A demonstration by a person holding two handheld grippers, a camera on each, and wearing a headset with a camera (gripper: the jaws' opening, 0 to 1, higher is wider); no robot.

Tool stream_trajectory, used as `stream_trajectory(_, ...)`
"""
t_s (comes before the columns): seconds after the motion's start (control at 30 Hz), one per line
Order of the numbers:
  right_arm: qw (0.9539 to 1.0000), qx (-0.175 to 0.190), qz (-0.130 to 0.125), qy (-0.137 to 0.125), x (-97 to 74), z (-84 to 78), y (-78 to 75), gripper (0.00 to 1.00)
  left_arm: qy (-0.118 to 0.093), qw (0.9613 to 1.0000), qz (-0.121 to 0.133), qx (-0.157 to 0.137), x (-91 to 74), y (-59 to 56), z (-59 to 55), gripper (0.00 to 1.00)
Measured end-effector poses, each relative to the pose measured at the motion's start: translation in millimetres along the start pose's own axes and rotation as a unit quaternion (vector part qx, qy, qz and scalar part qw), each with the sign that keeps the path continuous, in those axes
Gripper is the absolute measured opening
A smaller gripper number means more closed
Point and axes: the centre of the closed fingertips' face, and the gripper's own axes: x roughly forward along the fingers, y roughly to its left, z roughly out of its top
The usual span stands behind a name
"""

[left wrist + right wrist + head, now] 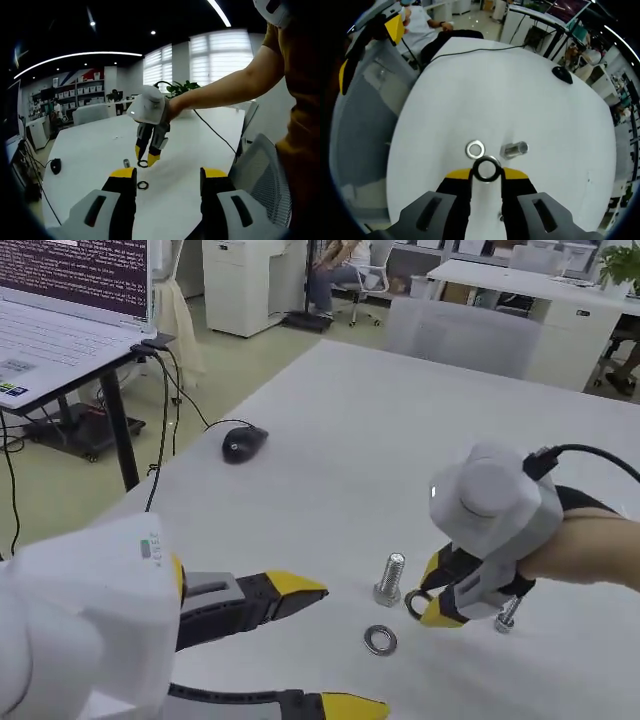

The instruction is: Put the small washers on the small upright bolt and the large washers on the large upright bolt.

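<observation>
Left gripper [348,646] sits lowest in the head view, white body with yellow-tipped jaws spread wide and nothing between them. Its tips point across the white table [330,420] toward the bolts.

Right gripper [428,610] is clamped on a washer [415,602], which is pinched by the rim between both yellow tips. The ring faces the right gripper view's camera with its hole visible. That held washer is just to the right of the large bolt [389,578], apart from it and not threaded on.

Large bolt stands upright, head down, with bare threads. Loose washer [380,640] lies flat on the table just in front of the large bolt, between the two grippers.

Small bolt [507,615] stands close against the right gripper's far side, partly hidden by it.

Mouse [243,443] is well back on the table. Laptop [60,300] is on a separate stand at upper left.
</observation>
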Motion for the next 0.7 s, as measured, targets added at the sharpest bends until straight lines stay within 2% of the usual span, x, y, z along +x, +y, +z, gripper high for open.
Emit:
stream_trajectory(0.2,0.9998,-0.008,-0.016,-0.002,-6.7,11.0,-21.2,0.22,-0.001,1.0,0.003,-0.001,-0.6,2.2,0.4,0.5)
stream_trajectory(0.33,0.9995,-0.021,-0.023,-0.005,-7.0,17.0,-27.4,0.22,-0.004,1.0,0.007,-0.003,-1.9,3.0,1.6,0.5)
stream_trajectory(0.5,0.9994,-0.026,-0.023,0.001,-2.1,20.7,-38.7,0.22,-0.003,0.9999,0.009,-0.007,-0.4,3.2,-0.8,0.5)
stream_trajectory(0.7,0.9995,-0.029,-0.01,0.011,7.8,21.5,-42.6,0.22,-0.005,0.9998,0.015,-0.013,-0.9,6.0,-2.4,0.5)
